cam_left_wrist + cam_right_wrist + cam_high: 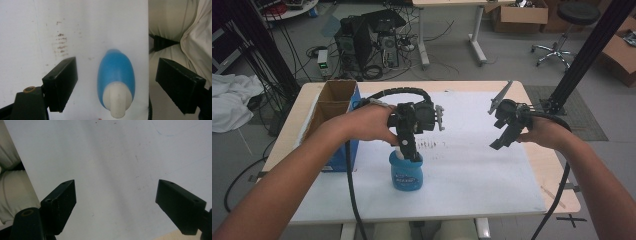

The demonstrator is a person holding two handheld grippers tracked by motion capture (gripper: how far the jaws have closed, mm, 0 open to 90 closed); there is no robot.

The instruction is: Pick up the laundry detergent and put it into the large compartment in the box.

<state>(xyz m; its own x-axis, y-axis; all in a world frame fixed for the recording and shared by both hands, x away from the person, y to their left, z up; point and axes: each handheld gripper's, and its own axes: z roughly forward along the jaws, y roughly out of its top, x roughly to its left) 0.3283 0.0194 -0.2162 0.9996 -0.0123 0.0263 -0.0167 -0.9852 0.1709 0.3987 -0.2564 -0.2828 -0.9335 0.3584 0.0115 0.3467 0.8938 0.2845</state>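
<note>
My left gripper (116,82) hangs directly over the blue bottle (406,171), jaws spread wide on either side of its white cap (117,100) and touching nothing, so I judge the grasp not yet made. The bottle stands upright near the front of the white surface (482,175); its label print is too small to read. Farther right, my right gripper (507,131) hovers open and empty.

Dim, bluish high view, soft faint shadows, gripper views brighter, close objects slightly blurred
</note>
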